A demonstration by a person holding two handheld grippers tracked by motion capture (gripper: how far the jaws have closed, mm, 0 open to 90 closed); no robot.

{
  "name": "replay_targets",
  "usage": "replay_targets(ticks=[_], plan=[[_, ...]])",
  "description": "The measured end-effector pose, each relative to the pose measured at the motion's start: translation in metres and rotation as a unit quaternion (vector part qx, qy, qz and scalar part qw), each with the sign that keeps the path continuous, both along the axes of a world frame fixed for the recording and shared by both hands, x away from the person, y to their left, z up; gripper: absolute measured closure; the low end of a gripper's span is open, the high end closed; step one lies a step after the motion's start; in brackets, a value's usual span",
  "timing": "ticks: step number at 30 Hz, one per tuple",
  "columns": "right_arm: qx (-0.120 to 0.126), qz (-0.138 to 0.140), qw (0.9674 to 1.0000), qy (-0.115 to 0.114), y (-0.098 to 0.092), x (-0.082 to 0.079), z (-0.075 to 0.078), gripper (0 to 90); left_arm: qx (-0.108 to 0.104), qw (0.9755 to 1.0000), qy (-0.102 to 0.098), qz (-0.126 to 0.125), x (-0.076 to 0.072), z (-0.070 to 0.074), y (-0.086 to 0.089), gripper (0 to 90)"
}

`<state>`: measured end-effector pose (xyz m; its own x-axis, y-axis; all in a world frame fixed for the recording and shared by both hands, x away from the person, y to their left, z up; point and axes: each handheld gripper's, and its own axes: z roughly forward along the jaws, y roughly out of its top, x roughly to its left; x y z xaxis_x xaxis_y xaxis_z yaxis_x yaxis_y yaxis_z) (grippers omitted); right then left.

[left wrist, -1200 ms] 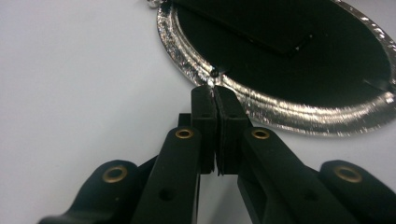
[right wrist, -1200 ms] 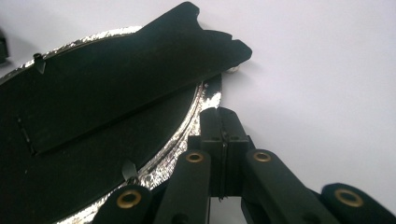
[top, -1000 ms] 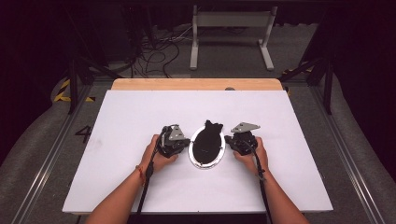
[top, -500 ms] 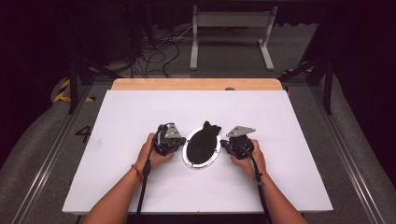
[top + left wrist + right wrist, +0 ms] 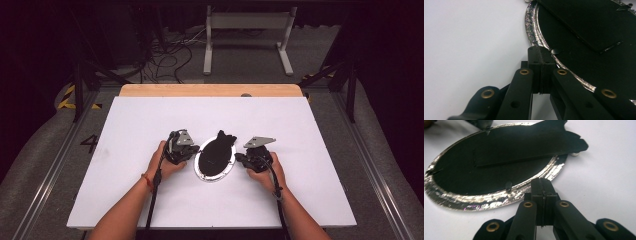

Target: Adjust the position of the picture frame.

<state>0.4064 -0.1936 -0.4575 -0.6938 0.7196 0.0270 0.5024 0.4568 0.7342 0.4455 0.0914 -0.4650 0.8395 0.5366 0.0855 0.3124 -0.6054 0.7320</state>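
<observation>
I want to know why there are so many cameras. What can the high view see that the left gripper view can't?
Only the high view takes in the whole white table, both hands, the right gripper at the plate's other side, the black fin-shaped end sticking past the plate's far rim, and the metal stand on the floor behind. Only the left gripper view gets close enough to show the crinkled shine of the rim and the left gripper with its jaws shut together right at that rim. Both show the oval silver plate with the black piece on it.
</observation>
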Motion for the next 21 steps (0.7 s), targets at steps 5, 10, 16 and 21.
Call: replay_targets(ticks=[5,10,16,21], plan=[[-0.007,0.024,0.9996,0.013,0.0,-0.001,0.002,90.0,-0.011,0.9998,0.017,-0.001,0.004,0.0,0.001,90.0],[-0.01,0.022,0.9997,0.01,0.0,-0.004,0.002,90.0,-0.009,0.9999,0.013,-0.003,0.007,0.0,-0.003,90.0],[-0.011,0.022,0.9997,0.007,-0.002,-0.009,0.002,90.0,-0.004,0.9999,0.004,-0.011,0.006,0.0,-0.007,90.0],[-0.019,0.02,0.9996,0.006,-0.002,-0.014,0.003,90.0,-0.008,0.9999,0.006,-0.012,0.009,0.0,-0.01,90.0]])
